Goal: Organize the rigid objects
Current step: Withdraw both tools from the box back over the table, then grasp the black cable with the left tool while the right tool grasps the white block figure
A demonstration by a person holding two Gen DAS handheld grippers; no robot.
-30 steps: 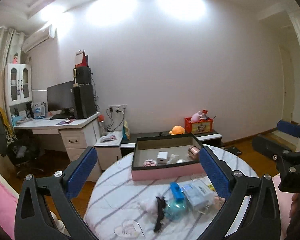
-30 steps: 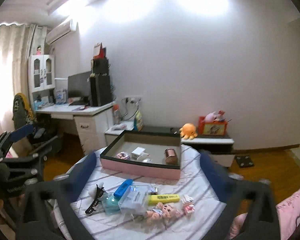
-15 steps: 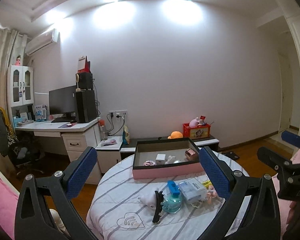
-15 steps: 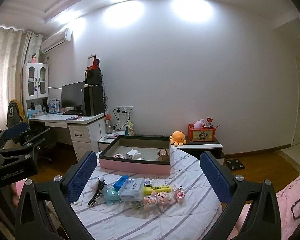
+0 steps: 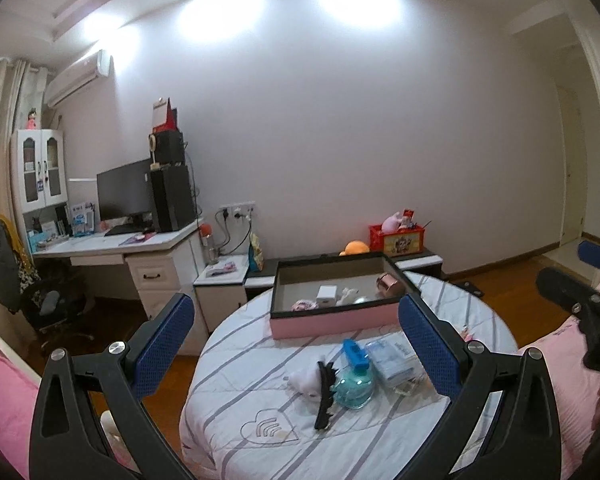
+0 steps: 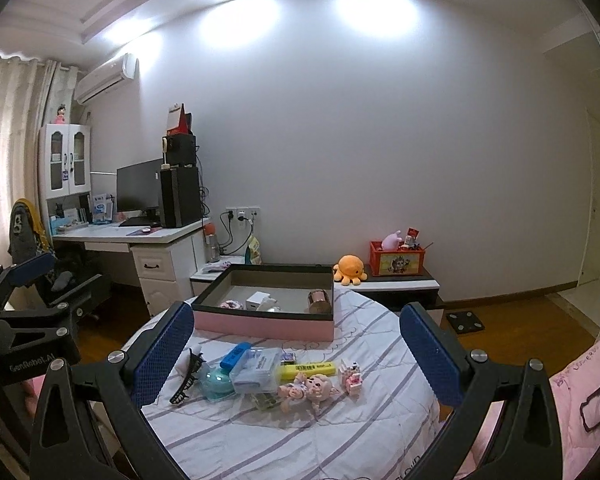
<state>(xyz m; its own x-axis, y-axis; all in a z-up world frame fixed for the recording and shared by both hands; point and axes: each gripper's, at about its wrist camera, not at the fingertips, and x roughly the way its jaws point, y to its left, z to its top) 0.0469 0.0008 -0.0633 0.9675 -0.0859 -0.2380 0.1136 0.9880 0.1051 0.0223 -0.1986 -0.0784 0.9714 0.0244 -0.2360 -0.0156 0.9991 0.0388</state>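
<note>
A pink box with a black rim (image 5: 332,322) (image 6: 260,322) sits at the far side of a round table with a striped cloth (image 5: 268,436) (image 6: 300,432). Inside it lie a white cube (image 6: 257,300), a copper can (image 6: 319,301) and small items. In front of the box lie a black hair claw (image 5: 325,394), a teal bottle with a blue cap (image 5: 354,384), a clear case (image 6: 258,370), a yellow marker (image 6: 307,370), a pink doll (image 6: 308,388) and a small pink block toy (image 6: 351,378). My left gripper (image 5: 296,344) and right gripper (image 6: 296,344) are both open, held back above the table's near side, empty.
A white desk with monitor and speakers (image 6: 140,236) stands at the left, with a chair (image 5: 24,276) beside it. A low cabinet behind the table carries an orange plush (image 6: 350,268) and a red crate (image 6: 396,258). Pink bedding (image 6: 580,400) lies at the right.
Both grippers have pulled back and up from the table, so the table and objects look smaller and farther. Nothing was picked up.
</note>
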